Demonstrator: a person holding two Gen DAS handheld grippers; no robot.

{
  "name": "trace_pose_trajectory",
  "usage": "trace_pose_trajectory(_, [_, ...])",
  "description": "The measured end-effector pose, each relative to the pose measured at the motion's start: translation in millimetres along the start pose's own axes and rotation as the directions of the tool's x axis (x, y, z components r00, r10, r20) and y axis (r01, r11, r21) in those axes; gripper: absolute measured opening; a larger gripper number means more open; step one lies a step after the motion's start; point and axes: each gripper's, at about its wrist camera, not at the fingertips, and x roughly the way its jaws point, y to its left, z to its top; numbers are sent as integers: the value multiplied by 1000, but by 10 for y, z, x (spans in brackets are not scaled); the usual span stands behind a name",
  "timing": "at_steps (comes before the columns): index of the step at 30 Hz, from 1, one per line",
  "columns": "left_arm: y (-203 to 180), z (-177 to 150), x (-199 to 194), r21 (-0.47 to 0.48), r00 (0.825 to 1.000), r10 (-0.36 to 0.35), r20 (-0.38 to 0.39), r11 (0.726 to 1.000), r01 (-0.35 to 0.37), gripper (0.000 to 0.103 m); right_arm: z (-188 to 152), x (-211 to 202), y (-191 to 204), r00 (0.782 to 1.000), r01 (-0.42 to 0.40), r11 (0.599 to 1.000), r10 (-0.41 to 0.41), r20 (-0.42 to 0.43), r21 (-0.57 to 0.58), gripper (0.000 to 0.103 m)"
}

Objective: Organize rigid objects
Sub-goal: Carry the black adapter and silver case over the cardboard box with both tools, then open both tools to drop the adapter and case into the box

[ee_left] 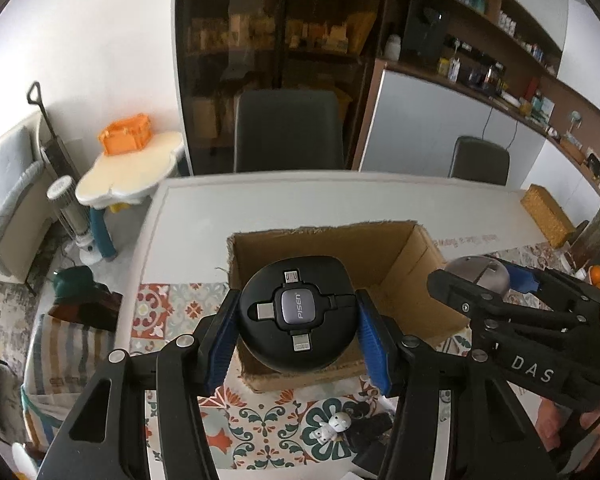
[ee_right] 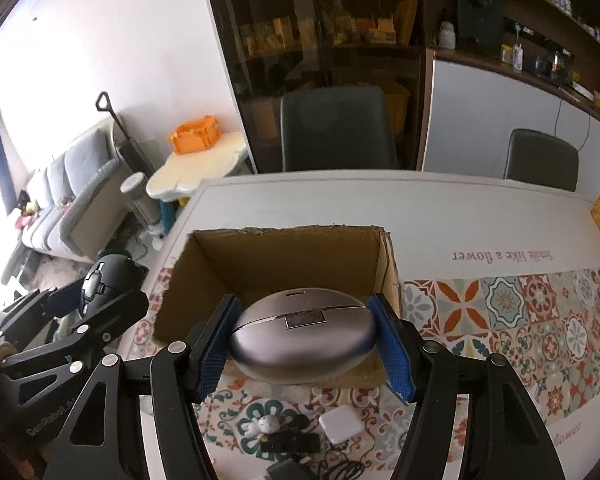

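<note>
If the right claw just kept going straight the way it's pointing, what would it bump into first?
Probably the cardboard box. The right claw, shut on a silver case, points into its open top, so its far inner wall likely comes first, though depth is hard to judge.

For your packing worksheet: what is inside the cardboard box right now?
Only bare brown walls show inside the cardboard box. Its floor is covered by the silver egg-shaped case in the right tool, so nothing can be confirmed there.
</note>
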Motion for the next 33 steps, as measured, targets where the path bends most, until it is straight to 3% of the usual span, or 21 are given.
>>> trace_pose_trajectory(11, [56, 94, 524, -30, 990, 3, -139, 1000, -7, 55, 151, 558, -138, 990, 26, 999, -21, -136, 31, 65])
trace_pose_trajectory(13, [57, 96, 514, -32, 992, 9, -123, 999, -13, 57, 151, 620, -154, 987, 29, 999, -24, -157, 30, 65])
trace_pose_trajectory(16, [60, 119, 500, -24, 993, 31, -113, 999, -34, 69, 156, 694, -147, 983, 30, 999, -24, -184, 26, 65])
trace_pose_trajectory(20, [136, 103, 411, -35, 992, 90, -92, 995, -94, 70, 180, 756, -149, 979, 34, 999, -28, -200, 27, 66])
trace_pose_trajectory(22, [186, 67, 338, -42, 991, 113, -74, 992, -116, 80, 184, 758, -131, 980, 33, 999, -29, -197, 18, 73])
trace_pose_trajectory(23, [206, 56, 313, -42, 990, 124, -70, 991, -127, 81, 182, 744, -122, 981, 40, 999, -37, -192, 14, 82])
trace_pose_trajectory(24, [224, 36, 275, -42, 989, 133, -60, 990, -136, 81, 183, 717, -111, 982, 54, 998, -51, -182, 12, 84])
trace_pose_trajectory(33, [271, -147, -106, -43, 983, 185, 5, 982, -185, 94, 32, 397, -40, 987, 73, 997, -68, -142, 28, 84])
